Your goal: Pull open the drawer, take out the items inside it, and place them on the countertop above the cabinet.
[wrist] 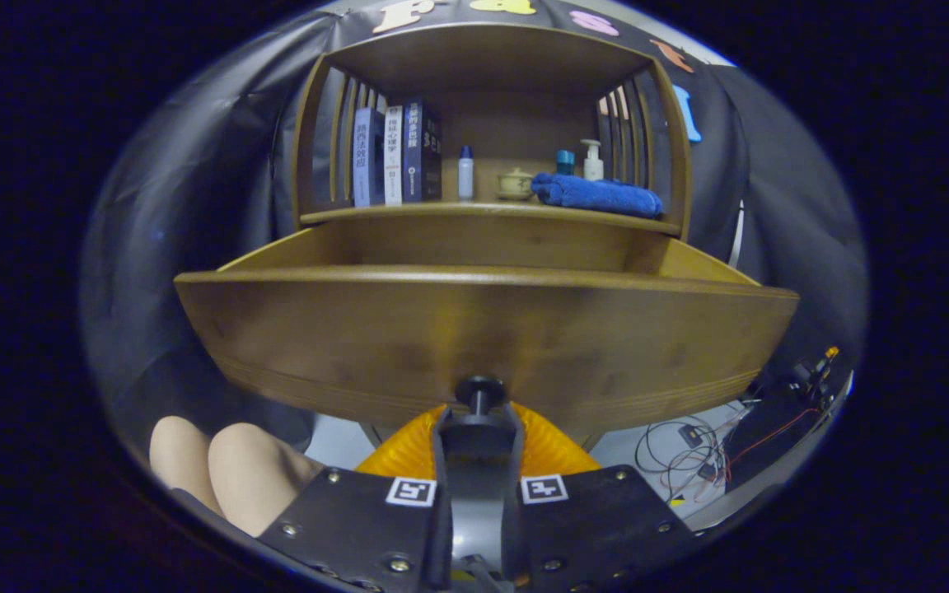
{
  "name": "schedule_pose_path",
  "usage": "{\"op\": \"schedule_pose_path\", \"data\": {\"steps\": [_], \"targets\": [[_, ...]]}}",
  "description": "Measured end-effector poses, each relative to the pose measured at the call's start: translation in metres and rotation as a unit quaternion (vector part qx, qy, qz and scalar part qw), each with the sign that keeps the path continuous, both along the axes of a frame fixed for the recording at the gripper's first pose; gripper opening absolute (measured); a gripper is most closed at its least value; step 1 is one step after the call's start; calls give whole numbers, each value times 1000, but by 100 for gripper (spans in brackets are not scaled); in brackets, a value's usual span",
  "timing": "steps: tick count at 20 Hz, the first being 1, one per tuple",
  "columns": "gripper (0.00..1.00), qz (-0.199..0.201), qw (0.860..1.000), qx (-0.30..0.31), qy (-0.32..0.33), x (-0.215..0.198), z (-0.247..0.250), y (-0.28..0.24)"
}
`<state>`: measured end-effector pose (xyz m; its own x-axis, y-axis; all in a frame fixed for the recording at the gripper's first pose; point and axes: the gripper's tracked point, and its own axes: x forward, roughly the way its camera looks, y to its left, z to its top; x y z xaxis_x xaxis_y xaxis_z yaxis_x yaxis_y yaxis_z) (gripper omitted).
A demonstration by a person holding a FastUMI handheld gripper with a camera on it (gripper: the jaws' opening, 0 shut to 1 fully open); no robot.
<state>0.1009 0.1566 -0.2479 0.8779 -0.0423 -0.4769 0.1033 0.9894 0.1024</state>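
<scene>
So the gripper has its two fingers pinched tight around the stem of the drawer knob, which sits right between the tips. Each finger base carries a square black-and-white marker tag, nothing readable on those. Off to the left of the fingers there's someone's bare knees; to the right, a tangle of thin wires on a pale floor.

Just past the tips is the wooden drawer, pulled well out. Its front panel blocks the inside, so I can't tell what's in there.

Beyond that, the countertop holds some upright books with spine text too small to read, a small white bottle, a little lidded pot, a folded blue towel, and a pump bottle behind it. Dark cloth walls all round.
</scene>
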Motion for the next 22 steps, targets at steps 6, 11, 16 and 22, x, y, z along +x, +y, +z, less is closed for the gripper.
{"op": "schedule_pose_path", "data": {"steps": [6, 11, 16, 22], "targets": [[29, 22, 1000, -14, 8, -1, -1, 2], [44, 48, 999, -10, 9, -25, 3, 5], [44, 71, 997, -19, -32, -42, 43, 2], [44, 89, 992, -14, -89, -32, 102, -2]]}}
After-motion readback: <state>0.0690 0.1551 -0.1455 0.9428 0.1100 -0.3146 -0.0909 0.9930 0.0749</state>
